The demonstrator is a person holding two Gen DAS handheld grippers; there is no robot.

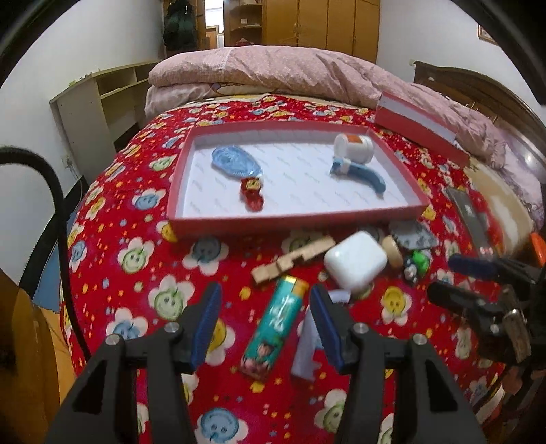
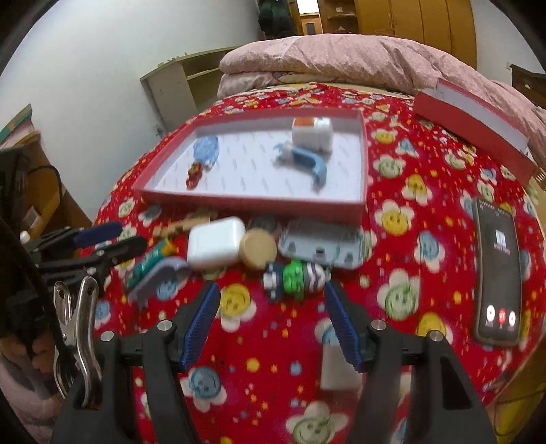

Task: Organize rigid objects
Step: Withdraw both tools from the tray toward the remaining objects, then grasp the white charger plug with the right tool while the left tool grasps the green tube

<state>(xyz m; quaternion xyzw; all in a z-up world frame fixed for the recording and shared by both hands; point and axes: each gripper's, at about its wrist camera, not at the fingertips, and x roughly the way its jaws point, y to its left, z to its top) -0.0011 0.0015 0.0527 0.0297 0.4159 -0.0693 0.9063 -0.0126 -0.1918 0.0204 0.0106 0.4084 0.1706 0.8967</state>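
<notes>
Covering the bed (image 1: 112, 191) is a red blanket printed with smiling flowers, with a folded pink quilt (image 1: 273, 68) at the far end, pale open shelves (image 1: 102, 92) against the white wall on the left and wooden wardrobes (image 1: 324, 20) beyond.

A shallow red tray (image 1: 297, 218) with a white lining sits in the middle of the blanket; its red lid (image 1: 419, 126) lies farther off to the right. Inside the tray are a blue oval piece (image 1: 233, 160) and a small red figure (image 1: 252, 194) on the left, and a white jar (image 1: 353, 147) touching a blue-and-white handled tool (image 1: 358, 170) on the right.

Near the tray's front wall lie the loose items: a wooden block (image 1: 293, 256), a white earbud case (image 1: 355, 259), a round tan disc (image 1: 392, 251), a grey plastic part (image 1: 413, 235), a green-and-striped toy figure (image 2: 295, 280) and a teal lighter (image 1: 276, 324). A dark phone (image 2: 498, 273) with its screen lit lies well apart on the right.

The left hand-held gripper (image 1: 264, 307) hangs with jaws apart on either side of the lighter, not pressing it. The right hand-held gripper (image 2: 273, 307) is likewise parted and holds nothing, just short of the toy figure.
</notes>
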